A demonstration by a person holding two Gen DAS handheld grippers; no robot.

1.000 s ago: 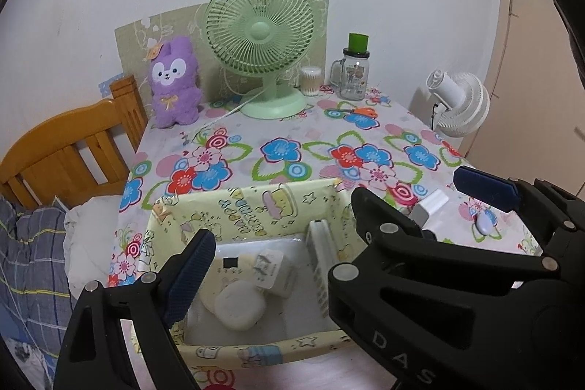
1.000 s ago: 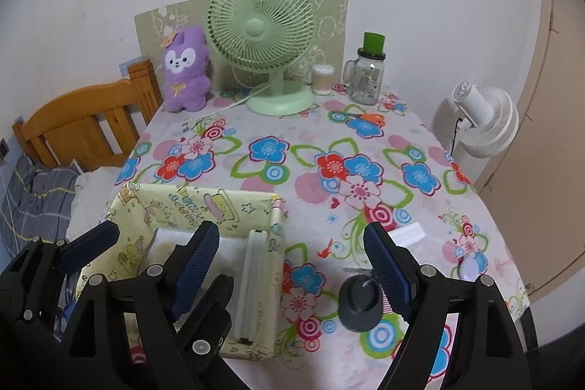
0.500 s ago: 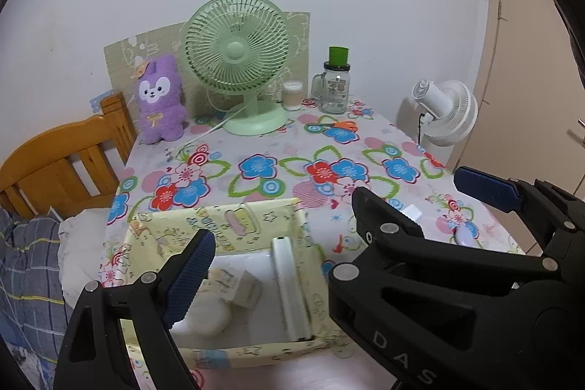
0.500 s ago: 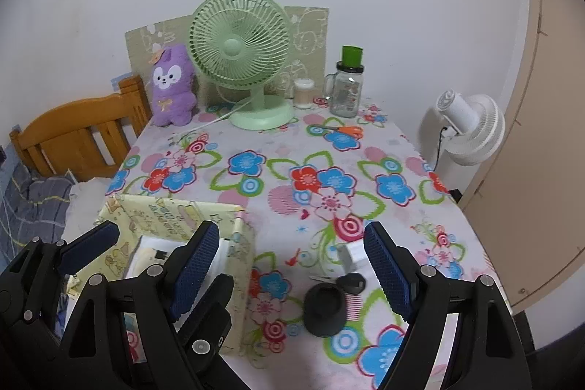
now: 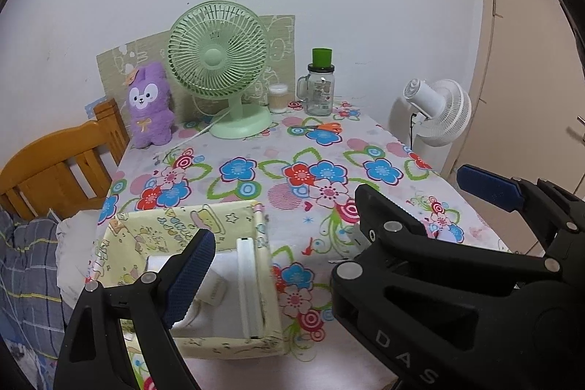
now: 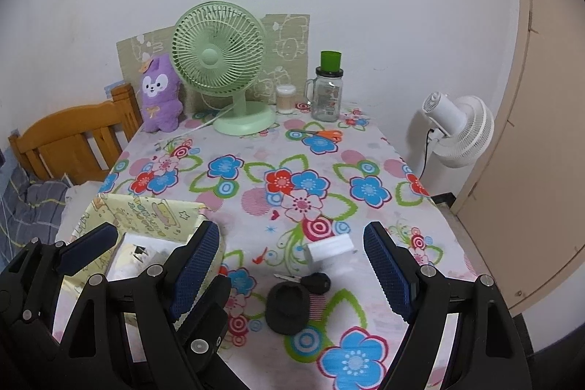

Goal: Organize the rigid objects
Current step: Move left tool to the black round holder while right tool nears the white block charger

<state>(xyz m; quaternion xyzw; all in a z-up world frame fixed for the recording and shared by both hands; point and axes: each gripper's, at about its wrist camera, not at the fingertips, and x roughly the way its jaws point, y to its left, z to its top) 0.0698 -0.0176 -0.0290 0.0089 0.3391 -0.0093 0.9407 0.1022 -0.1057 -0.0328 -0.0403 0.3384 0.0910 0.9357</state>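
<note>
A yellow patterned fabric box (image 5: 226, 218) (image 6: 146, 207) stands at the table's near left and holds a white bar (image 5: 250, 284) and small white items (image 5: 214, 289). My left gripper (image 5: 343, 214) is open and empty, above and right of the box. My right gripper (image 6: 292, 265) is open and empty above a black round case (image 6: 287, 307), a black key fob with key (image 6: 316, 282) and a white block (image 6: 331, 249) on the floral cloth. The right gripper's body blocks the left view's lower right.
At the back stand a green fan (image 6: 219, 57), a purple plush (image 6: 161, 94), a glass jar with green lid (image 6: 327, 94), a small container (image 6: 285, 99) and orange scissors (image 6: 325, 134). A white fan (image 6: 460, 130) stands off the right edge; a wooden bed frame (image 6: 73, 137) lies left.
Both grippers have pulled back and shifted right; the box now sits further left in both views. The black case, key fob and white block have come between the right fingers.
</note>
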